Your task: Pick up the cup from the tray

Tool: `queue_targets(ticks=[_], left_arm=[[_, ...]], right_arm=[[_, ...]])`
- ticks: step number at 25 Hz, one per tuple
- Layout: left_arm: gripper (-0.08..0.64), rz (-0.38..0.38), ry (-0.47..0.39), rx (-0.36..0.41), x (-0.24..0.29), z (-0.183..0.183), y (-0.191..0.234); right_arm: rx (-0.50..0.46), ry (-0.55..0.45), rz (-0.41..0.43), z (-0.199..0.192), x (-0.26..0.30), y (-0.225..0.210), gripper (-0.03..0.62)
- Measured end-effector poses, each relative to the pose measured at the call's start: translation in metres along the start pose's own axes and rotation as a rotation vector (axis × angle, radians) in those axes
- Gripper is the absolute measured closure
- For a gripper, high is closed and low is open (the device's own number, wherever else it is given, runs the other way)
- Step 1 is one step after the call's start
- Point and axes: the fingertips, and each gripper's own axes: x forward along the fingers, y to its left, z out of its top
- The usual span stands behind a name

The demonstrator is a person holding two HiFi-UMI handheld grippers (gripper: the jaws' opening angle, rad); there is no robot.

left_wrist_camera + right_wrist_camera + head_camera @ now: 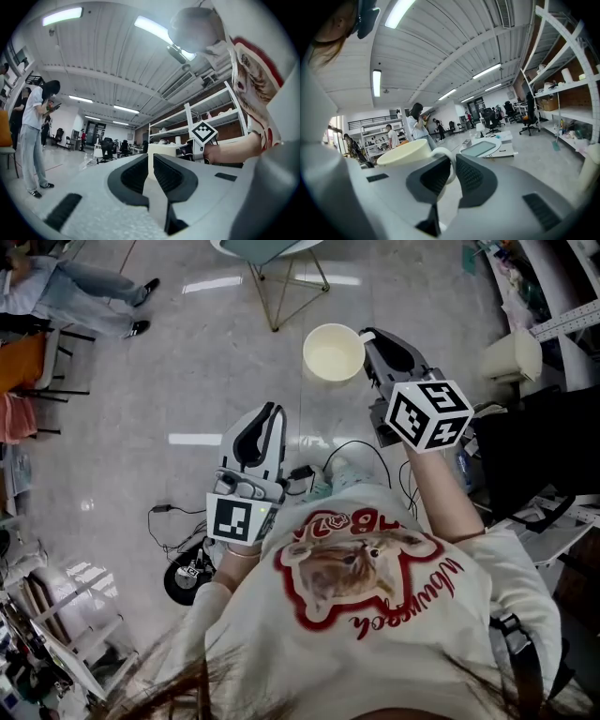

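A cream cup (333, 352) hangs in the air over the floor, held by its handle in my right gripper (367, 337). In the right gripper view the handle loop sits between the jaws of the right gripper (452, 161), and the cup (401, 152) juts out to the left, upright. My left gripper (272, 409) is lower and to the left, its jaws shut with nothing between them. In the left gripper view the left gripper (151, 157) points toward the cup (165, 149) and the right gripper's marker cube (203, 132). No tray is in view.
The head view looks down on a glossy floor with cables (187, 568) near my feet. A table's metal legs (272, 287) stand ahead, and a seated person (75, 282) is at top left. Shelving and a cream container (514, 357) line the right side. A person (33, 136) stands to the left.
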Motion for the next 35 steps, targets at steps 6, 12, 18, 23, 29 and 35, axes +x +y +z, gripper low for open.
queue_targets(ticks=[6,12,18,23,29,35], left_arm=[[0.514,0.007,0.0,-0.014,0.003,0.003,0.002],[0.514,-0.001,0.001,-0.003,0.01,0.006,0.0],[0.514,0.012,0.005,-0.008,0.009,0.002,0.001],[0.514,0.009,0.007,0.01,0.012,0.005,0.0],[0.514,0.016,0.003,0.007,0.012,0.007,0.004],[0.514,0.018,0.011,0.007,0.015,0.002,-0.003]], right_arm=[[0.002,0.008,0.018,0.003,-0.004,0.007,0.545],[-0.02,0.012,0.027,0.007,-0.006,0.01,0.545],[-0.03,0.01,0.038,0.006,-0.004,0.01,0.545],[-0.035,0.007,0.05,0.009,-0.003,0.013,0.545],[-0.041,-0.001,0.063,0.012,-0.001,0.019,0.545],[-0.028,0.002,0.071,0.009,-0.005,0.012,0.545]])
